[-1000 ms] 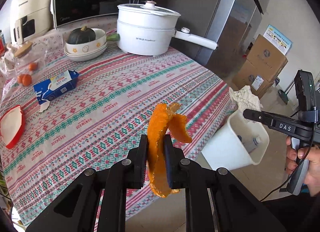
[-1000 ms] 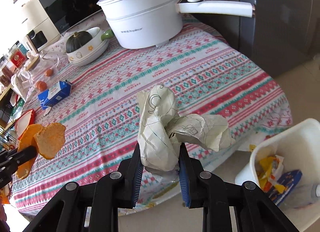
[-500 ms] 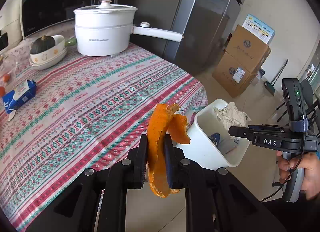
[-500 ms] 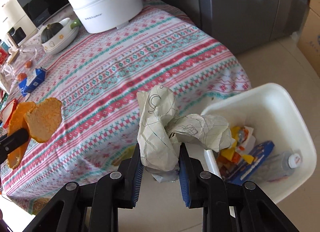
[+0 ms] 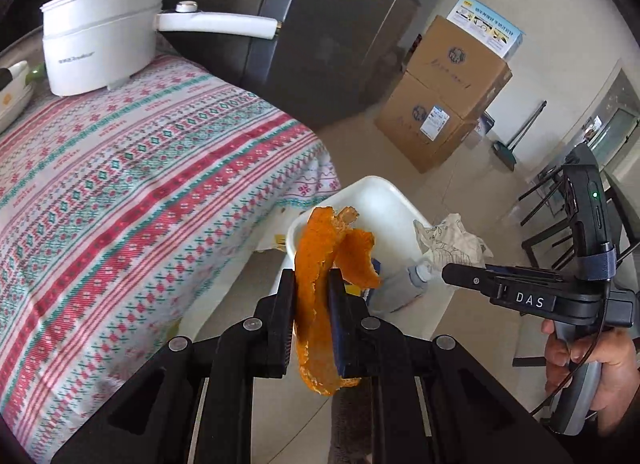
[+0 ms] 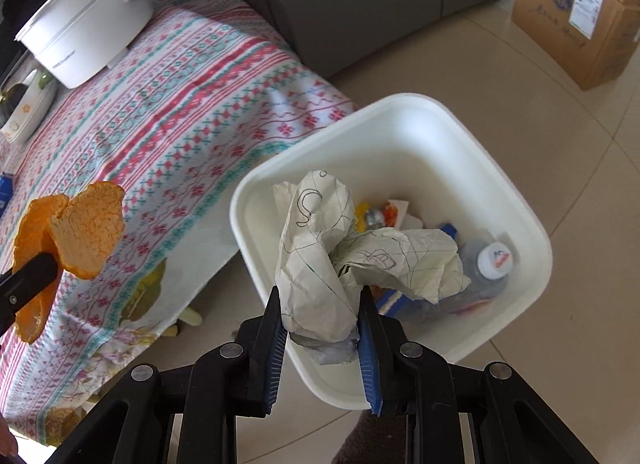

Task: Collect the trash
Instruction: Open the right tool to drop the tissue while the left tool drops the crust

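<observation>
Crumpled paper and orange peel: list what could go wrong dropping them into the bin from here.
1. The crumpled paper, clamped in the right gripper, hangs over the white bin's near rim and might fall outside it.
2. The orange peel in the left gripper appears beside the bin, over the tablecloth edge; releasing now would likely miss.

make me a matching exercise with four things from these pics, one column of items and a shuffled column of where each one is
Items:
1. orange peel
2. crumpled paper
3. plastic bottle
4. white pot

Places:
A. lying inside the white bin
B. standing on the patterned tablecloth
C. clamped in the left gripper
D. clamped in the right gripper, over the bin

Pairs: 1-C, 2-D, 3-A, 4-B
</observation>
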`<state>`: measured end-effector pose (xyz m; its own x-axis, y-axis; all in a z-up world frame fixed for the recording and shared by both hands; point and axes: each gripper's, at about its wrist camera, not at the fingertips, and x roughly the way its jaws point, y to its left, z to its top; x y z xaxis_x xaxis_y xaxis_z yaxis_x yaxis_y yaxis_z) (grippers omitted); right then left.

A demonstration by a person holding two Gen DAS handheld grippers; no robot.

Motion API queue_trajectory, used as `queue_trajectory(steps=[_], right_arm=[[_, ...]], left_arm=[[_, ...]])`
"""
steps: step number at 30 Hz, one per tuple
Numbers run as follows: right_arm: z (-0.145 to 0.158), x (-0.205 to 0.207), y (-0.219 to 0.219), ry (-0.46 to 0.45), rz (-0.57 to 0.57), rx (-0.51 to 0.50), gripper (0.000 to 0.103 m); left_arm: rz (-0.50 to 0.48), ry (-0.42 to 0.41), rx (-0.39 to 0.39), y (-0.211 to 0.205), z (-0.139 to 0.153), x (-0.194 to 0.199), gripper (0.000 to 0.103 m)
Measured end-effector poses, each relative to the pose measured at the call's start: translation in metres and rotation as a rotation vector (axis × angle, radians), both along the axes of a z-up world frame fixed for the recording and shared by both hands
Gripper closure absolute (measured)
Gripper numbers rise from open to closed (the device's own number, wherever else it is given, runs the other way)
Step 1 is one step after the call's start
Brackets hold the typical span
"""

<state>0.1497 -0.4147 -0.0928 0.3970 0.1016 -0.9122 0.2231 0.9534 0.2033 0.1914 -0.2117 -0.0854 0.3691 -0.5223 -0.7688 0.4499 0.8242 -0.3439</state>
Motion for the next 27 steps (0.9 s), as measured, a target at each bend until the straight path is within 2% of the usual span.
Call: queue_trajectory(steps=[7, 14, 16, 17, 18, 21, 24, 27], right_arm=[[-0.008, -0.004, -0.033, 0.027, -0.062, 0.003, 0.073], [-0.016, -0.008, -0.051, 0.049, -0.09, -0.01, 0.073], [-0.018, -0.009, -0.055, 0.054, -0.099, -0.011, 0.073], [-0.019, -0.009, -0.057, 0.056, -0.102, -0.013, 0.073], [-0.019, -0.009, -0.059, 0.059, -0.106, -0.015, 0.073], [-0.02, -0.009, -0.062, 0.062, -0.117, -0.014, 0.073], [-0.02, -0.009, -0.062, 0.063, -0.117, -0.016, 0.073], [-0.02, -0.008, -0.059, 0.063, -0.114, -0.018, 0.073]], left_arm=[[-0.059, 0.024, -0.004, -0.054, -0.024, 0.003, 0.087], [-0.091, 0.022, -0.036, -0.085, -0.041, 0.009, 0.085], [-0.105, -0.004, -0.058, -0.089, -0.041, 0.011, 0.07], [-0.092, -0.001, -0.043, -0.092, -0.043, 0.013, 0.051], [-0.075, 0.0, -0.028, -0.092, -0.044, 0.014, 0.038], [-0.036, 0.002, 0.028, -0.089, -0.048, 0.019, 0.036], [-0.029, -0.023, 0.118, -0.086, -0.049, 0.019, 0.033], [-0.02, -0.032, 0.147, -0.076, -0.049, 0.019, 0.03]])
